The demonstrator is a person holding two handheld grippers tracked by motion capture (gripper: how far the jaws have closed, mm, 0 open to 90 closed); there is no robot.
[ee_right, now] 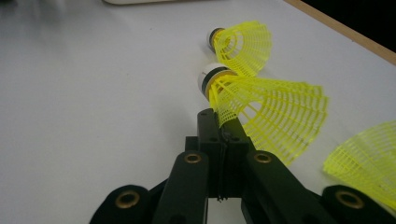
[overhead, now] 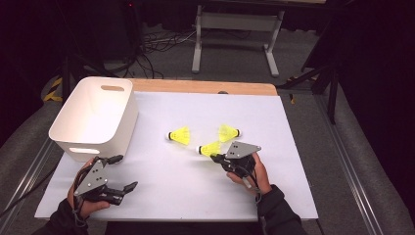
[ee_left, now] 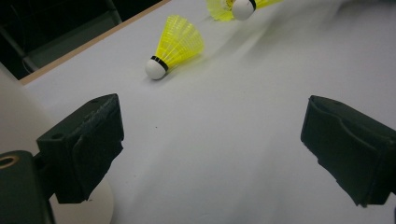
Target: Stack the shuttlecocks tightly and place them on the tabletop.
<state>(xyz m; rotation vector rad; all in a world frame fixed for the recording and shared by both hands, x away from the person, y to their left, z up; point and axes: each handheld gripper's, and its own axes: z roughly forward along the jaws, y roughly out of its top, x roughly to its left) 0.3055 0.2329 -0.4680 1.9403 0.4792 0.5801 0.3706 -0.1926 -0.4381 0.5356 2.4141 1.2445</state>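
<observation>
High view: I see my right gripper (overhead: 215, 157) at the near shuttlecock (overhead: 209, 148), one of three yellow ones lying on the white table (overhead: 161, 191); its white cork points left toward the bin and its skirt flares right, toward my gripper, so the long axis runs roughly across the table. The left shuttlecock (overhead: 180, 135) lies just beyond and left of it, the far shuttlecock (overhead: 228, 132) just beyond and right, all near one another but apart. The white bin (overhead: 95, 117) stands at the table's left edge, and my left gripper (overhead: 122, 172) rests just in front of it, well apart from all three. Left gripper view: my left jaws stand wide apart with nothing between them, bare table in the gap; the left shuttlecock (ee_left: 175, 45) lies ahead, cork nearest me, and the bin's pale wall is just beside the jaw at the frame's left. Right gripper view: my right jaws are closed together on the skirt edge of the near shuttlecock (ee_right: 266, 112), pinching the yellow mesh, with the cork pointing straight away from the fingertips. I cannot tell whether it is lifted or resting on the table. I judge the carry to the bin goes leftward, cork leading, and the thin mesh pinch may let the shuttlecock swing
</observation>
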